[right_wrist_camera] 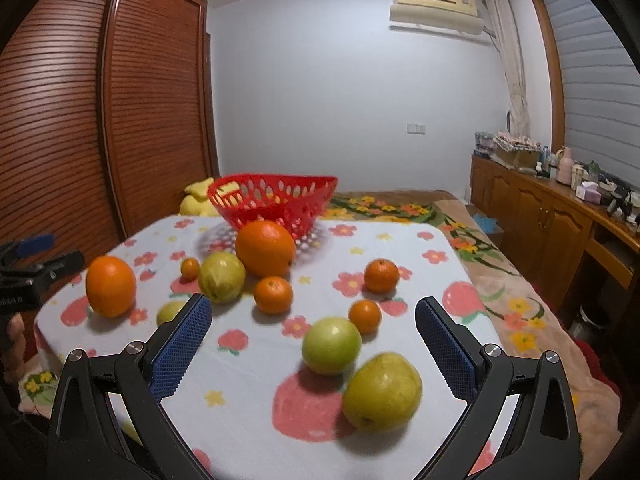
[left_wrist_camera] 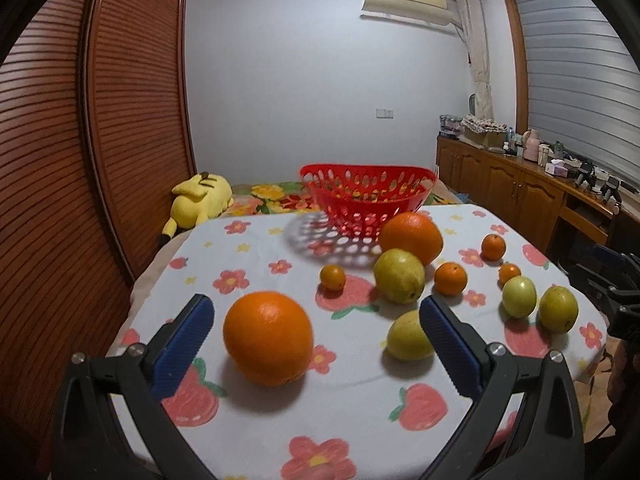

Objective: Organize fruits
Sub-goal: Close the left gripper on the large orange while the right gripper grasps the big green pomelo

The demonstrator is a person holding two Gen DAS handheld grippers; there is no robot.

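A red basket (left_wrist_camera: 368, 200) stands at the table's far edge; it also shows in the right wrist view (right_wrist_camera: 276, 204). My left gripper (left_wrist_camera: 316, 312) is open, its jaws either side of a big orange (left_wrist_camera: 268, 338) on the table. A second big orange (left_wrist_camera: 412, 238) sits in front of the basket, with yellow-green fruits (left_wrist_camera: 400, 276) and several small tangerines (left_wrist_camera: 451, 279) around it. My right gripper (right_wrist_camera: 314, 316) is open above a green fruit (right_wrist_camera: 331, 345) and a yellow-green fruit (right_wrist_camera: 382, 392). Both grippers hold nothing.
The table wears a white cloth with strawberries and flowers (left_wrist_camera: 256, 264). A yellow plush toy (left_wrist_camera: 200, 200) lies on the bed behind. A wooden wardrobe (left_wrist_camera: 100, 140) stands left, a cluttered cabinet (left_wrist_camera: 540, 184) right. The left gripper's body shows at the right wrist view's left edge (right_wrist_camera: 32, 272).
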